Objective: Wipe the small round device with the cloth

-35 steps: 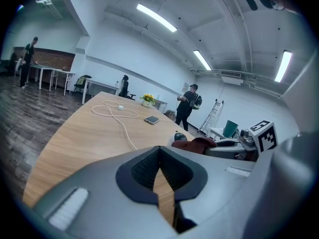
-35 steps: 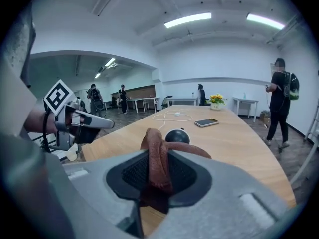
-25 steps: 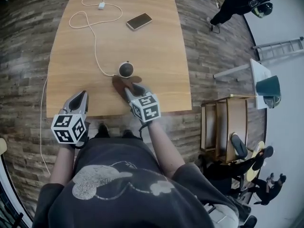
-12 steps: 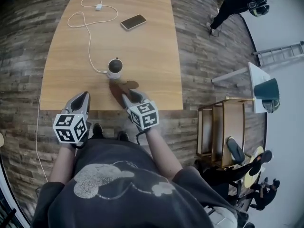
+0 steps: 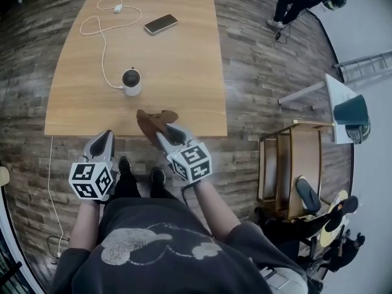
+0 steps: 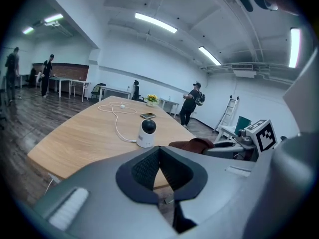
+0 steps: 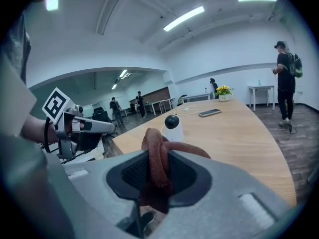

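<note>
The small round device, white with a black dome, stands on the wooden table near its front edge; I also see the device in the left gripper view and the device in the right gripper view. My right gripper is shut on the brown cloth, which hangs over the table's front edge, right of and nearer than the device. In its own view the cloth bunches between the jaws. My left gripper is shut and empty, off the table's front edge.
A white cable runs from the device to the back left. A phone lies farther back. A wooden shelf unit and a white side table stand to the right. People stand in the room.
Both grippers and the cloth have drawn back from the device toward the table's front edge. The cloth, which lay against the device a second ago, is now clear of it.
</note>
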### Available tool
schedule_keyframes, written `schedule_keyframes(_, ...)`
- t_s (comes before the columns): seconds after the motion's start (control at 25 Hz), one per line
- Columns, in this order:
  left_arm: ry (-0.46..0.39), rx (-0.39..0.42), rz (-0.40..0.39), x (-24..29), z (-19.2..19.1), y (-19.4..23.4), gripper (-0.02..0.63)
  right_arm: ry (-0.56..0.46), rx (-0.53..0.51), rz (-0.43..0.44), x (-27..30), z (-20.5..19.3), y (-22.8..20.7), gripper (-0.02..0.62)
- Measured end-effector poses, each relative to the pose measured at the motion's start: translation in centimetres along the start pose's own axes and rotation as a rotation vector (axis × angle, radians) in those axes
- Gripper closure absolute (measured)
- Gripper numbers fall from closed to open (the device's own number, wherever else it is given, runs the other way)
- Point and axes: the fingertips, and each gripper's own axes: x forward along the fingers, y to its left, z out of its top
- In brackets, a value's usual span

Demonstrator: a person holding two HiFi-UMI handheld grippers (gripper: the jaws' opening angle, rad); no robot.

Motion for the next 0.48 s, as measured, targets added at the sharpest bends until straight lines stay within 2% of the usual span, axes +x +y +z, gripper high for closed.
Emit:
schedule_keyframes(0.2, -0.015, 0.015, 0.03, -1.4, -0.9, -2.1, 0.587, 0.023, -0.005, 0.048, -0.8, -2.2, 0.6, 0.512)
schedule_keyframes(0.48, 0.014, -0.017, -0.004, -3.4, -3.6, -3.4, 0.588, 0.039, -0.009, 0.021, -2.3, -4.0, 1.6, 0.511)
